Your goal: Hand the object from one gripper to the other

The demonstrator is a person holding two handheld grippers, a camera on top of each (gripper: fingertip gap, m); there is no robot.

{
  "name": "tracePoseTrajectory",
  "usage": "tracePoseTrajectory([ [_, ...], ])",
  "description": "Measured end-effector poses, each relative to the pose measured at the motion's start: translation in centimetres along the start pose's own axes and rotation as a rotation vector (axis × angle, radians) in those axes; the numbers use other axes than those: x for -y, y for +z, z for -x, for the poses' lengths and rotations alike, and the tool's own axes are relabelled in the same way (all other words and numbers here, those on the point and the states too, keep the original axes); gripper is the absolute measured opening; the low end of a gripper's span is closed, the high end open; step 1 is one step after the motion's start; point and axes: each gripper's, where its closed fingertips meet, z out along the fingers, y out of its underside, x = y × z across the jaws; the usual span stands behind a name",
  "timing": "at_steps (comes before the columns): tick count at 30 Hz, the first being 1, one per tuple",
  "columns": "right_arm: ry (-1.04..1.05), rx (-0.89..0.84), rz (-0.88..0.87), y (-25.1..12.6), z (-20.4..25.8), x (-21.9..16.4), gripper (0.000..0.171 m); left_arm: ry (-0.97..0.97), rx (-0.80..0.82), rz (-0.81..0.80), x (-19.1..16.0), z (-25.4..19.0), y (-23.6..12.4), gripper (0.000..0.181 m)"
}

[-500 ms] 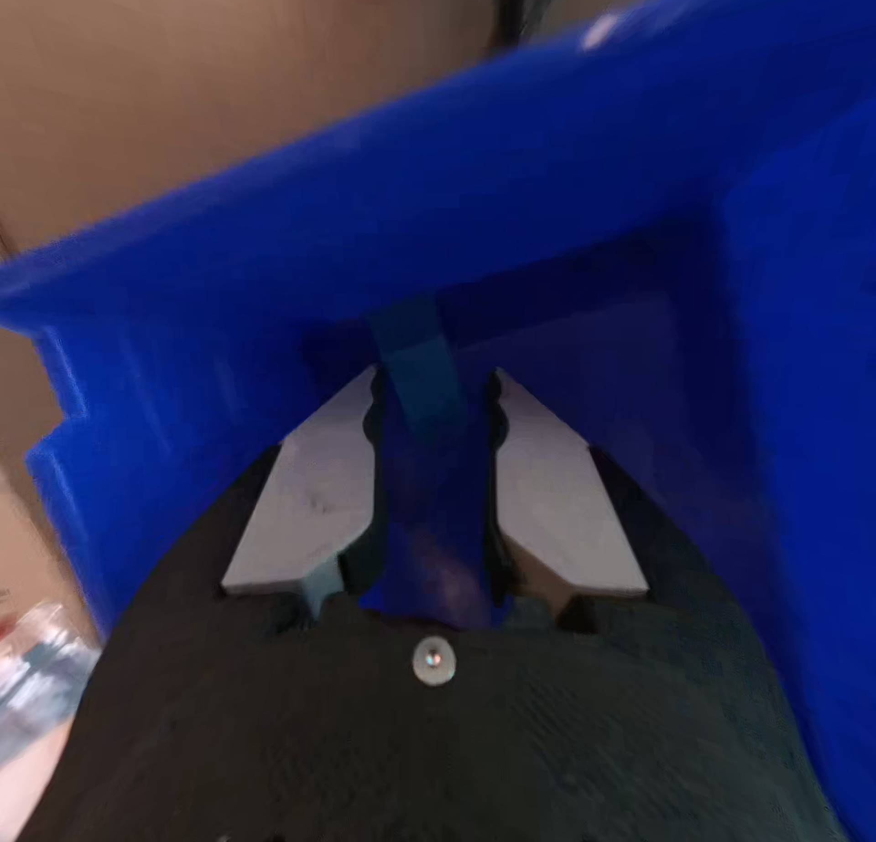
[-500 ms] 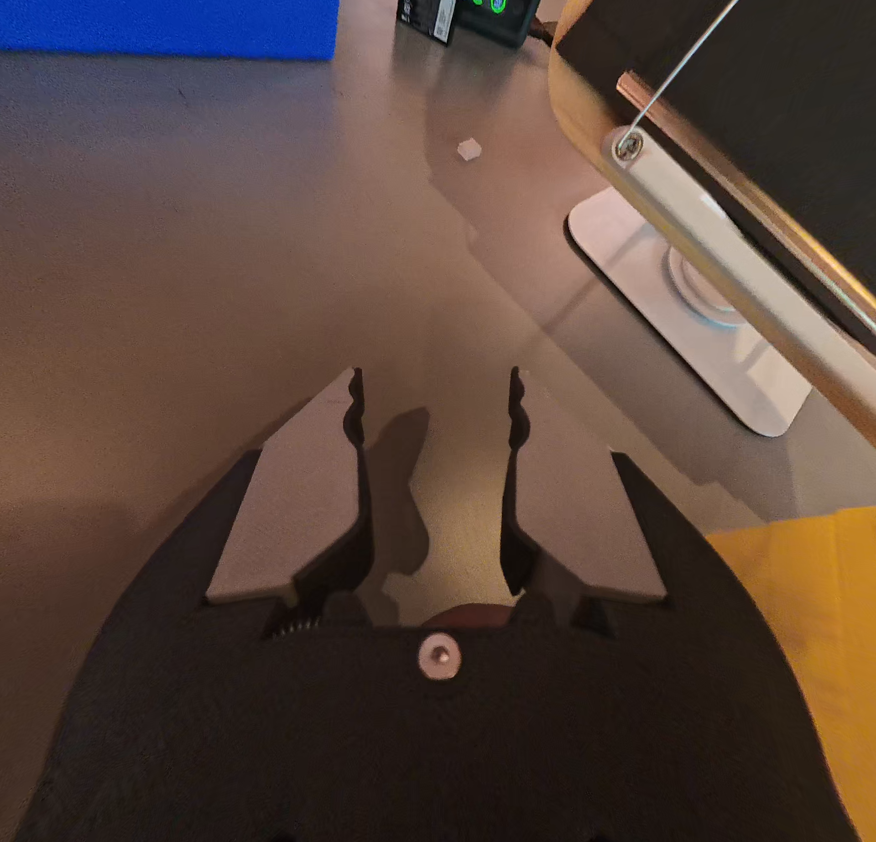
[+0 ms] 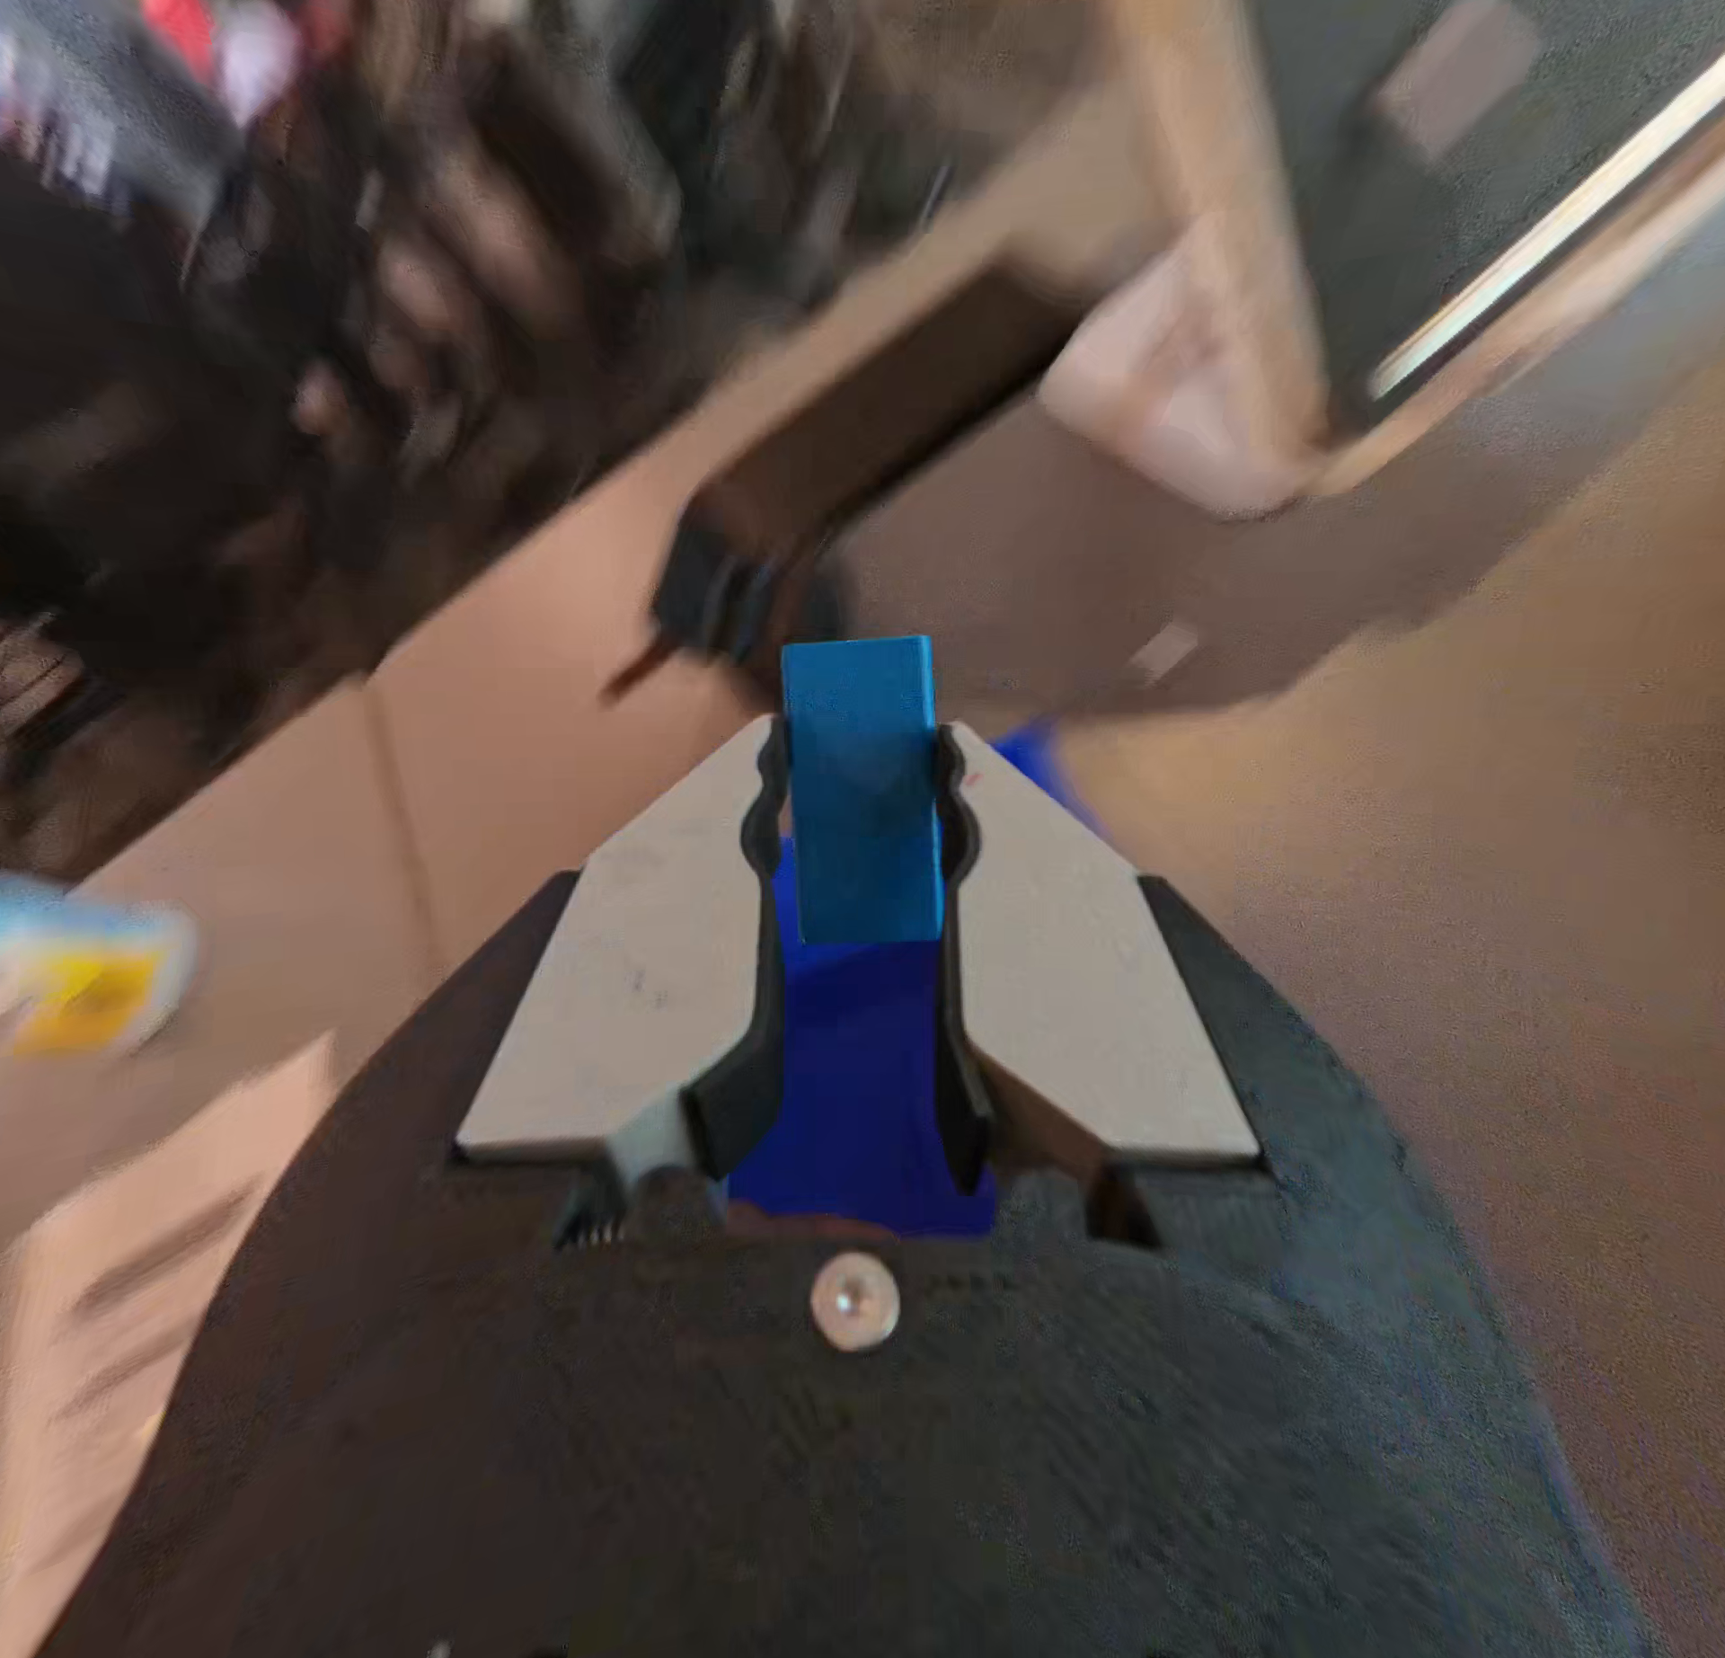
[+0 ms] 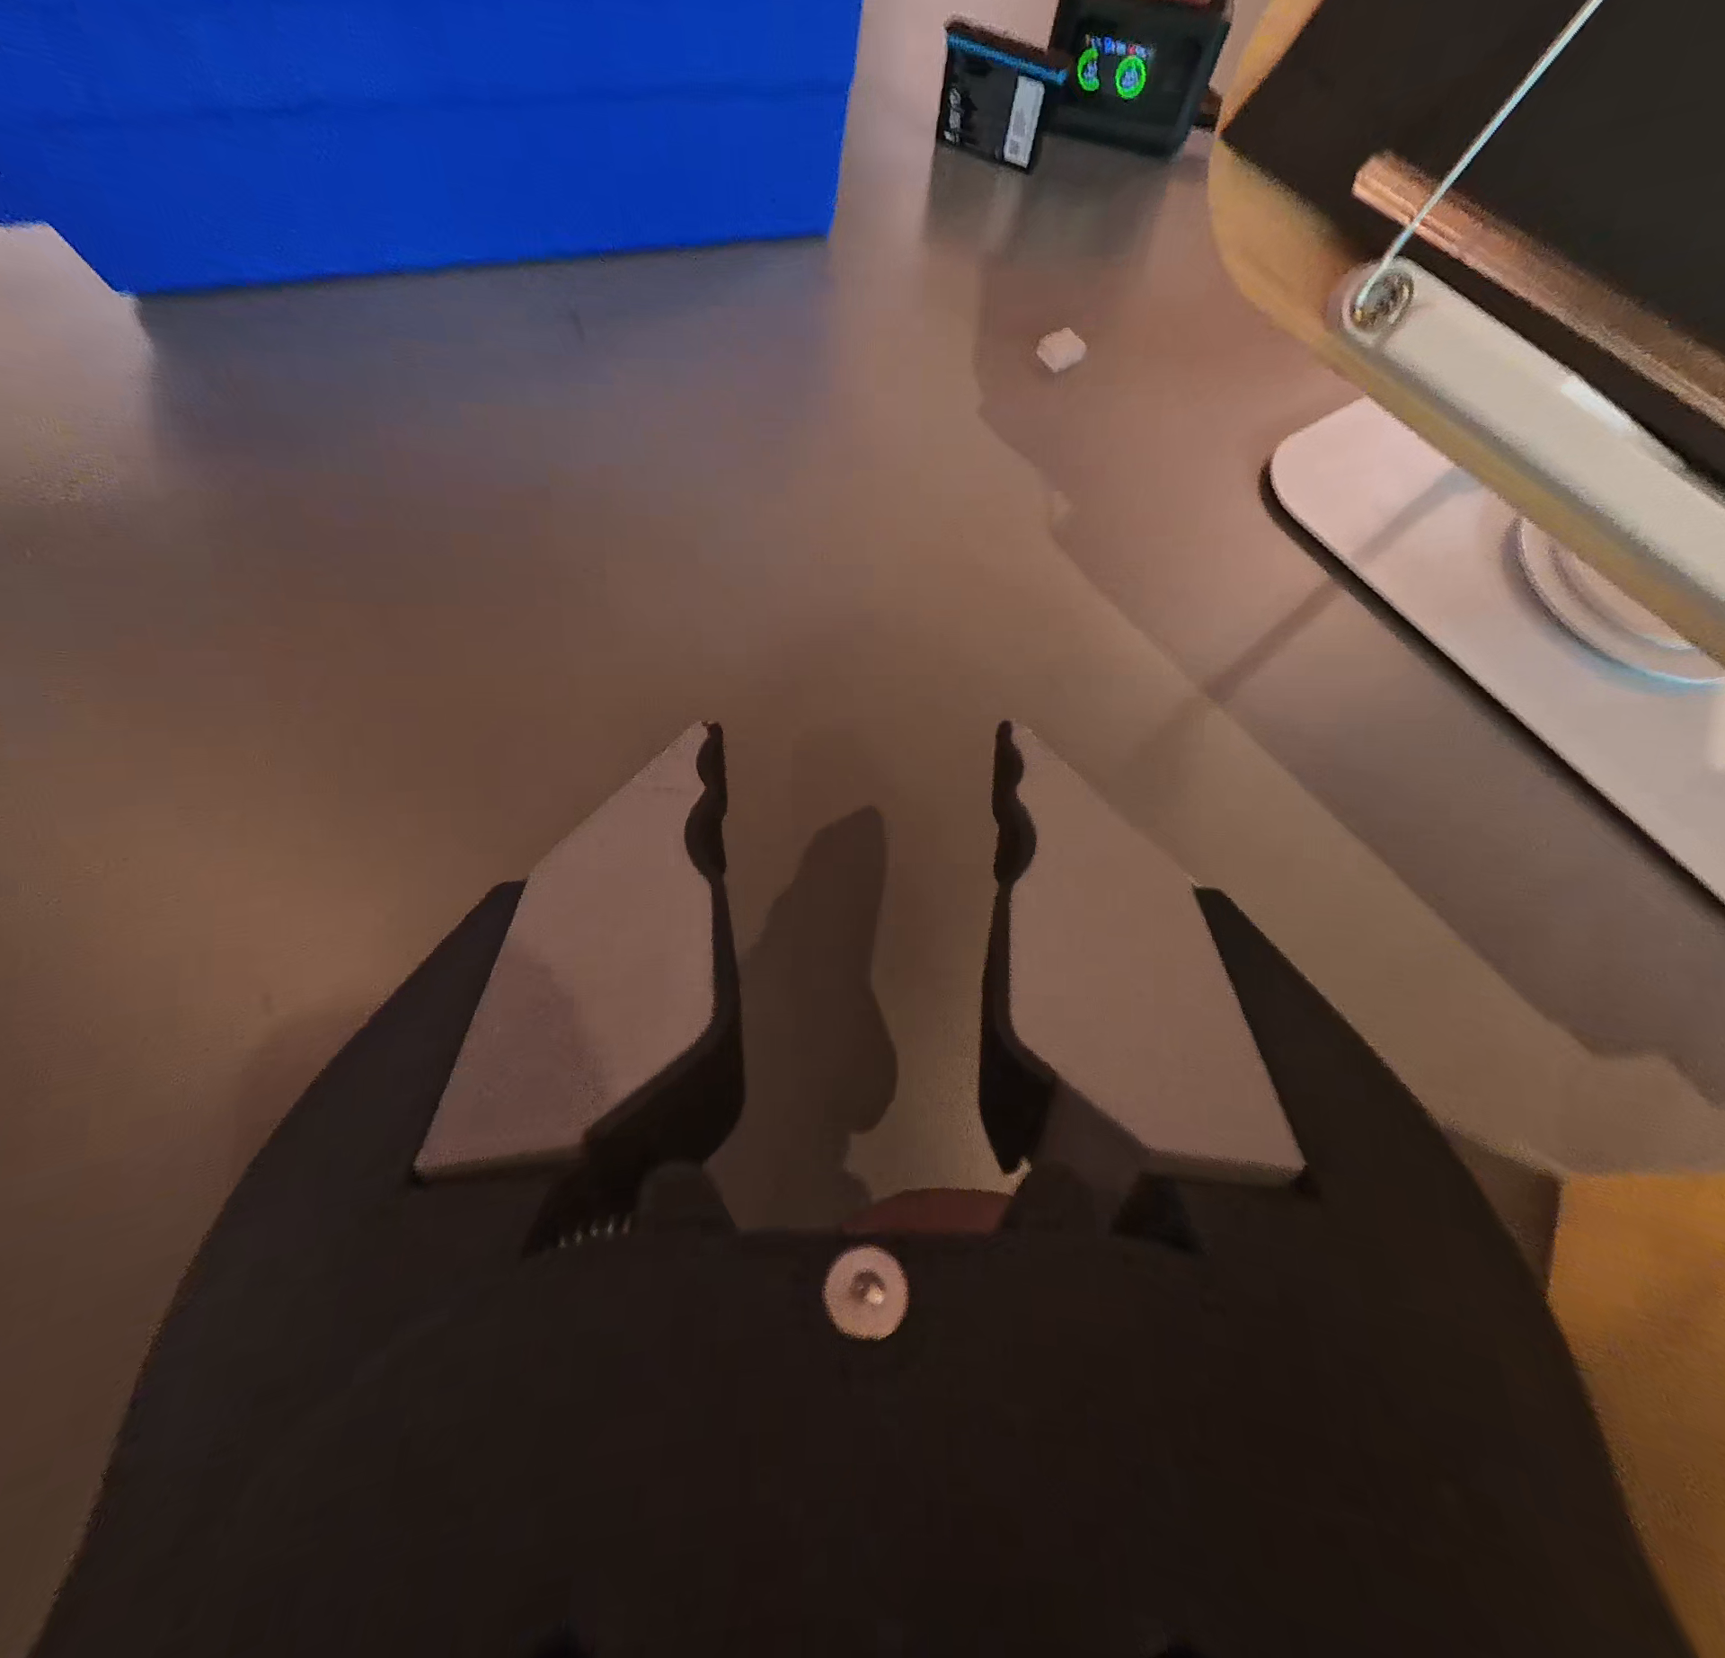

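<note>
We see a smooth grey-brown tabletop (image 4: pixel 560 539) filling most of the right wrist view. A bright blue plastic bin (image 4: pixel 420 101) stands on it in the upper left of the frame. At top centre a small black box with a blue edge (image 4: pixel 994 110) sits just beside a dark device with a lit screen (image 4: pixel 1134 73). A tiny white scrap (image 4: pixel 1059 349) lies right of centre. At the right edge rests a flat white monitor base (image 4: pixel 1400 530).
</note>
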Motion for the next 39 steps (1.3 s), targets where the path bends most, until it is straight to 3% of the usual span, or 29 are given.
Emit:
tracePoseTrajectory([
  [4,-0.018,0.097,-0.154,-0.6,1.4,4.3,0.057,-0.256,-0.613,-0.459,10.4,-14.4,-6.0,0.029],
  [6,0.007,0.251,-0.263,-2.2,3.0,6.8,0.058,-0.370,-0.960,-0.554,11.9,-20.2,-8.2,0.029],
  [8,0.100,0.444,-0.349,-4.5,4.0,8.5,0.055,-0.400,-1.150,-0.675,12.4,-23.3,-9.0,0.029],
  [11,0.181,0.548,-0.476,-7.2,3.4,9.8,0.051,-0.406,-1.118,-0.704,11.3,-25.4,-5.8,0.029],
  [15,0.146,0.343,-0.476,-5.9,0.5,8.1,0.060,-0.439,-0.954,-0.721,10.2,-26.6,-1.5,0.029],
  [19,0.071,0.154,-0.386,-4.1,-1.1,6.9,0.055,-0.483,-0.810,-0.686,9.7,-26.8,1.8,0.029],
  [27,0.105,-0.077,-0.319,-2.5,-3.6,6.1,0.048,-0.477,-0.607,-0.679,9.1,-27.0,3.4,0.029],
  [29,0.075,-0.130,-0.297,-2.4,-3.9,5.7,0.023,-0.509,-0.565,-0.678,8.7,-26.4,3.7,0.029],
  [34,0.048,-0.199,-0.319,-2.2,-4.2,6.2,0.030,-0.492,-0.577,-0.602,7.7,-28.7,4.4,0.029],
  [35,0.017,-0.235,-0.290,-2.0,-4.5,5.8,0.020,-0.488,-0.565,-0.599,7.7,-29.1,4.6,0.029],
  [39,-0.036,-0.310,-0.245,-1.9,-5.2,5.2,0.013,-0.499,-0.572,-0.555,7.4,-29.2,5.1,0.029],
])
